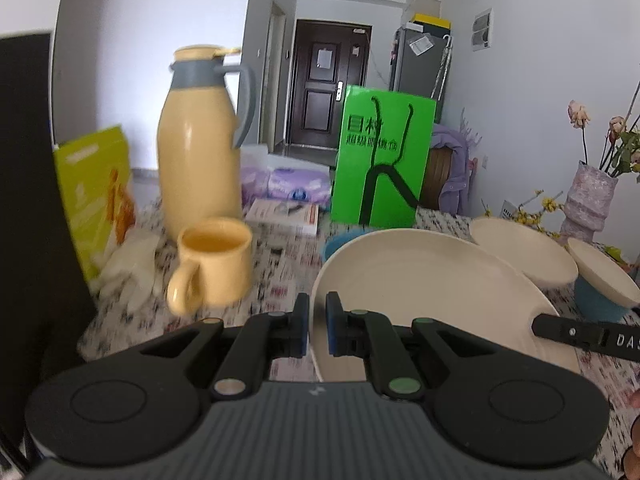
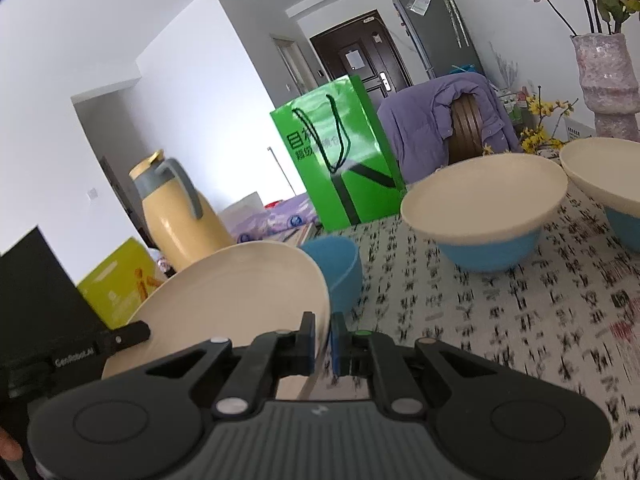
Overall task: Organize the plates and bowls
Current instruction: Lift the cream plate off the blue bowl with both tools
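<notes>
A cream plate hangs above the patterned tablecloth, gripped on two opposite edges. My left gripper is shut on its left rim. On the other side, the right gripper is shut on the right rim. Each wrist view also shows the other gripper's fingertip at the plate's far edge. Two cream bowls with blue outsides stand on the table to the right, and they appear again as bowls in the left wrist view. A small blue bowl sits just behind the plate.
A yellow jug and a yellow mug stand at the left, next to a yellow-green box and a black panel. A green bag stands at the back. A pink vase with flowers is far right.
</notes>
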`<state>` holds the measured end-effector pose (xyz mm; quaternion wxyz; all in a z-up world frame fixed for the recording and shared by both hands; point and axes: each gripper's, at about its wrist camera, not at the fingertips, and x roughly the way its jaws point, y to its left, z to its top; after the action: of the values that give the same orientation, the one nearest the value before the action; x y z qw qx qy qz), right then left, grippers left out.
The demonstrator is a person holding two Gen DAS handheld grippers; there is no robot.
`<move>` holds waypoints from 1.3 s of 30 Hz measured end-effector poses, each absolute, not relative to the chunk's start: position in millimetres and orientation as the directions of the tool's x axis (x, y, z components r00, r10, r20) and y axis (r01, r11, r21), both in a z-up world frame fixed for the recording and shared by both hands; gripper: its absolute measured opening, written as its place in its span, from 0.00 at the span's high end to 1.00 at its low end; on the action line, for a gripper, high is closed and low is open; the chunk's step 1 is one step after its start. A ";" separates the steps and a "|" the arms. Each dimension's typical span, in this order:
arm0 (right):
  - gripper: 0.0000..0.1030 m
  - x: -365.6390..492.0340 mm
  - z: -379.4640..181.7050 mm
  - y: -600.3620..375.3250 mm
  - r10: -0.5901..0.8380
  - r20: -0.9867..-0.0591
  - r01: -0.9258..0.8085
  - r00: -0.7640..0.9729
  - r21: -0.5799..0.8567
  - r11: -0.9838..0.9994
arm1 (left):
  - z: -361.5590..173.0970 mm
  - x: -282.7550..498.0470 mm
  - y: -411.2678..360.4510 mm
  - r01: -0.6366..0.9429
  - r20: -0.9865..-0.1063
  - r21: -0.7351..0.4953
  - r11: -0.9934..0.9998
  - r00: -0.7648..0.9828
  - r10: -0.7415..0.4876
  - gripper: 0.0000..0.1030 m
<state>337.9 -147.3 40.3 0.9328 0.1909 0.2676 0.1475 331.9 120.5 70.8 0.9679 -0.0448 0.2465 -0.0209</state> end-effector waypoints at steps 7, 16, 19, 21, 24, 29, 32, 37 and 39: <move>0.93 314.1 23.7 -142.9 0.363 -0.493 -0.168 0.791 0.395 0.903 | 38.6 302.2 124.8 -0.003 -0.524 -0.141 0.990 0.849 -0.072 0.91; 0.93 312.3 1.4 -148.8 0.316 -0.540 -0.129 0.780 0.355 0.926 | 10.4 301.5 111.1 -0.011 -0.559 -0.151 0.989 0.826 -0.076 0.91; 0.93 314.2 -6.6 -152.5 0.305 -0.555 -0.114 0.774 0.351 0.929 | 1.6 305.4 106.0 -0.007 -0.571 -0.153 0.988 0.817 -0.082 0.91; 0.93 315.8 -12.3 -154.0 0.296 -0.565 -0.105 0.770 0.345 0.933 | -4.6 307.1 103.0 -0.006 -0.577 -0.150 0.989 0.813 -0.083 0.91; 0.93 318.9 -19.4 -153.3 0.278 -0.575 -0.093 0.770 0.330 0.939 | -12.9 311.5 100.6 -0.004 -0.585 -0.149 0.989 0.807 -0.085 0.91; 0.93 323.8 -27.7 -152.4 0.256 -0.578 -0.084 0.775 0.308 0.948 | -23.5 320.9 98.6 0.001 -0.598 -0.148 0.989 0.796 -0.090 0.91; 0.93 328.2 -29.9 -151.2 0.251 -0.581 -0.085 0.774 0.298 0.951 | -28.3 325.4 99.2 0.001 -0.610 -0.151 0.988 0.787 -0.094 0.90; 0.93 333.3 -34.2 -147.8 0.247 -0.582 -0.086 0.775 0.289 0.953 | -32.3 328.6 100.3 -0.004 -0.617 -0.150 0.989 0.782 -0.091 0.90; 0.93 334.6 -36.5 -147.2 0.243 -0.584 -0.083 0.774 0.287 0.954 | -31.9 329.3 99.9 -0.003 -0.617 -0.150 0.989 0.782 -0.091 0.90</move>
<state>334.6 -147.2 -36.5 0.9338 0.1235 0.3243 0.0874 329.3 99.9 -31.9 0.9411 -0.0716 0.3297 -0.0232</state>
